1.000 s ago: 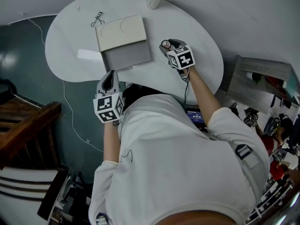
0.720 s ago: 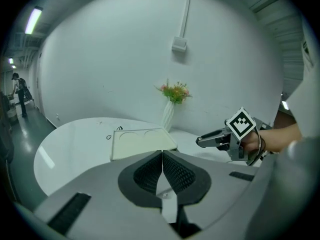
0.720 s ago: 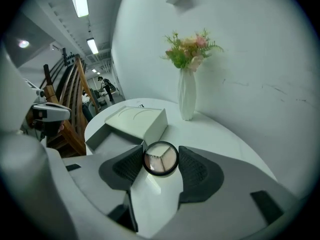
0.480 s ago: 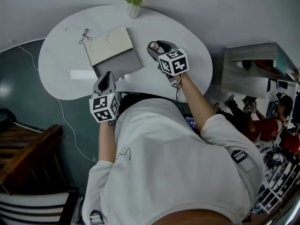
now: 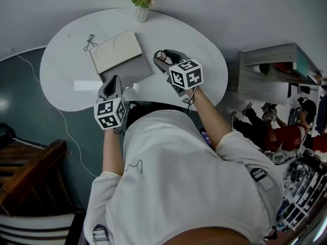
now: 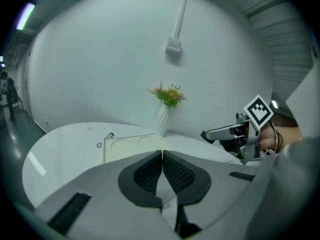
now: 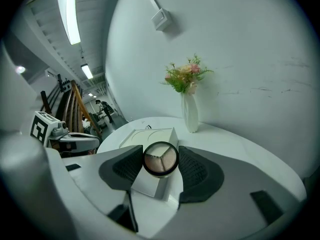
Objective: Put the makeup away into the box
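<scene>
An open box with a cream lid lies on the white round table. My right gripper hovers just right of the box, shut on a round black-rimmed makeup compact with beige powders. In the right gripper view the box is directly behind the compact. My left gripper hangs at the table's near edge, in front of the box. Its jaws are pressed together with nothing between them. A black eyelash curler lies on the table left of the lid.
A white vase of pink flowers stands at the table's far edge by the wall. Dark floor and wooden stairs lie to the left. A grey shelf and a seated person are to the right.
My right gripper has carried the compact leftward, closer to the box. The left gripper has stayed at the table's near edge, and the head view has shifted.
</scene>
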Demonstrator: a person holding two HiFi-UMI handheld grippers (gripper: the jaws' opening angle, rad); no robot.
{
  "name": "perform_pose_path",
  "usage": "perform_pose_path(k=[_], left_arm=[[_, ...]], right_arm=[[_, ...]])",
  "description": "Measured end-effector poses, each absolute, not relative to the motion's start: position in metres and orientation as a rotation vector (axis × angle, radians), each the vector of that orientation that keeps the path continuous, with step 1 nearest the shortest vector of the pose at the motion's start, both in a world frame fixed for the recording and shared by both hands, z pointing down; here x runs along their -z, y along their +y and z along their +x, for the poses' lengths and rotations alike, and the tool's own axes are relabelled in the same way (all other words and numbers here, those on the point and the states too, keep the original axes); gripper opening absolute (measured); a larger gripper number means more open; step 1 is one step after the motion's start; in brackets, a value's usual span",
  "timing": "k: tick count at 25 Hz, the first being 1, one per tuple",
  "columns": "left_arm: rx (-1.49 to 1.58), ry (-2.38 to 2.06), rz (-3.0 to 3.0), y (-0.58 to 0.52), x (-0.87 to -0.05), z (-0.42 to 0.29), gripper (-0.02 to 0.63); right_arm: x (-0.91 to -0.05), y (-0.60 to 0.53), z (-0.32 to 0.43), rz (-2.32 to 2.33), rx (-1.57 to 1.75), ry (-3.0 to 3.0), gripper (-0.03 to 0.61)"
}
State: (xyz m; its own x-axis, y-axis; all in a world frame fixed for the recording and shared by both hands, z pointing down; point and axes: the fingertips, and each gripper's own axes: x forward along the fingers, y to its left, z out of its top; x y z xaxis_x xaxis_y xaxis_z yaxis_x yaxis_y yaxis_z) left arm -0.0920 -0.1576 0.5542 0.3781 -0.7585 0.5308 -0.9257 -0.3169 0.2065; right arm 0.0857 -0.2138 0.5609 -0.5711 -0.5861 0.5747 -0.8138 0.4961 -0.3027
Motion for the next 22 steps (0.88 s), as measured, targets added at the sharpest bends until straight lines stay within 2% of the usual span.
perform_pose_path(k=[22], left_arm=[[-0.388,-1.733,1.855,-0.093,-0.571,-0.186,0.021]], right_arm=[[-0.57,-0.199,-0.044,0.709,-0.694,-2.431,0.221]])
